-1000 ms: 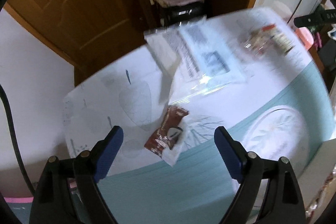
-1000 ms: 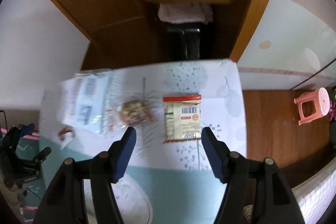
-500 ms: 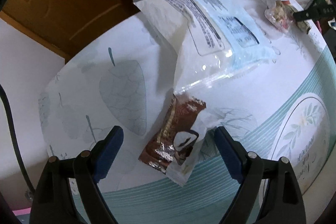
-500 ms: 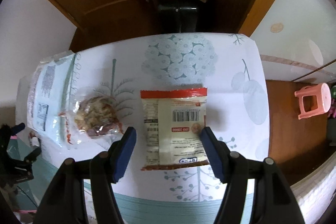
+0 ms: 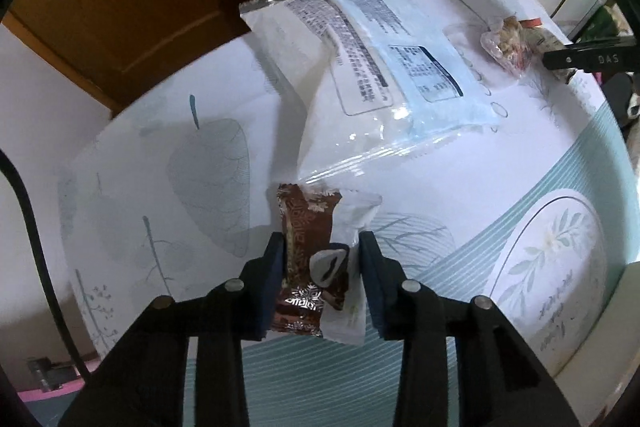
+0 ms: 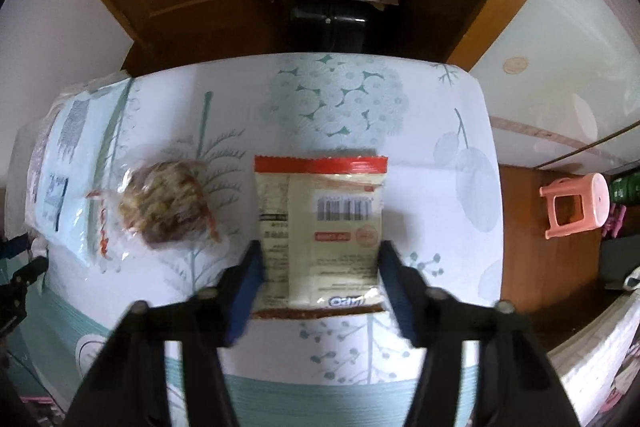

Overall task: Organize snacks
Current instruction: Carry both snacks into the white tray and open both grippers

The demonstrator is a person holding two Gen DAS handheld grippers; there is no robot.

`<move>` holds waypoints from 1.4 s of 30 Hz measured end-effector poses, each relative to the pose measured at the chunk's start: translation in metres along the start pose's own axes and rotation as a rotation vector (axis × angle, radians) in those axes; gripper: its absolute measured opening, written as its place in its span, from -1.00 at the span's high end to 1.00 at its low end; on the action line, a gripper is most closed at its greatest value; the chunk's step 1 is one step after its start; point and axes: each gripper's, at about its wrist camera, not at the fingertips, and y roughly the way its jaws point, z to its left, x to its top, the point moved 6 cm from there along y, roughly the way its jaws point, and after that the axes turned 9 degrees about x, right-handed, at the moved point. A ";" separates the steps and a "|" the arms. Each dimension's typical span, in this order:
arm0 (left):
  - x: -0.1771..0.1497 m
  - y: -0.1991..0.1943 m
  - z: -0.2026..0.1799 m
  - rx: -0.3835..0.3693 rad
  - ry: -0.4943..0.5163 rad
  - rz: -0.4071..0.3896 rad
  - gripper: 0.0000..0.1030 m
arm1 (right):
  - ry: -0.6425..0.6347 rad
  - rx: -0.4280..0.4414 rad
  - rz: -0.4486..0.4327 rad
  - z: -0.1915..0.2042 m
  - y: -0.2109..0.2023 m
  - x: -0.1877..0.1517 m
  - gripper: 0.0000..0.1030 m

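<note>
Patterned cloth covers the table [image 6: 460,107]. Both claws have dropped and narrowed: the left claw [image 5: 322,259] now pinches the brown snack [image 5: 306,255] near the front edge, and the right claw [image 6: 320,259] brackets the cream packet [image 6: 320,223], so lifting looks next.

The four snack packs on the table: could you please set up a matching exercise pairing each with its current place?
Things:
1. brown chocolate wrapper
2. red-edged cream packet
3. clear bag of mixed snacks
4. large pale blue pack

Places:
A. lying free between two other packs
B. between the left gripper fingers
C. between the right gripper fingers
D. near the table's far left edge

Pairs: 1-B, 2-C, 3-A, 4-D
</note>
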 end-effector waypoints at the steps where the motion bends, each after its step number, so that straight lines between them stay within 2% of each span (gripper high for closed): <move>1: -0.001 -0.002 -0.002 0.009 -0.001 0.000 0.35 | -0.008 0.005 0.009 0.003 0.000 -0.004 0.10; 5: -0.011 -0.008 -0.006 0.045 -0.022 0.033 0.36 | -0.036 0.042 0.038 0.014 -0.006 -0.024 0.11; 8: -0.023 -0.019 -0.005 0.110 -0.016 0.056 0.36 | -0.032 0.069 0.034 0.018 -0.015 -0.034 0.11; 12: -0.038 -0.053 -0.007 0.119 -0.052 0.029 0.37 | -0.031 0.140 0.008 0.028 -0.047 -0.060 0.10; 18: -0.059 -0.128 -0.008 0.095 -0.141 -0.041 0.37 | -0.043 0.228 -0.045 0.042 -0.101 -0.101 0.10; 27: -0.112 -0.241 -0.069 0.001 -0.214 -0.167 0.37 | -0.099 0.367 -0.130 0.078 -0.183 -0.183 0.10; 30: -0.128 -0.258 -0.082 -0.041 -0.238 -0.189 0.37 | -0.112 0.413 -0.152 0.090 -0.208 -0.215 0.10; 35: -0.159 -0.290 -0.112 -0.061 -0.255 -0.223 0.37 | -0.144 0.449 -0.167 0.105 -0.230 -0.253 0.10; 40: -0.186 -0.298 -0.146 -0.045 -0.231 -0.223 0.37 | -0.161 0.453 -0.175 0.111 -0.243 -0.289 0.10; 42: -0.194 -0.294 -0.157 -0.049 -0.228 -0.211 0.37 | -0.164 0.447 -0.176 0.112 -0.244 -0.294 0.10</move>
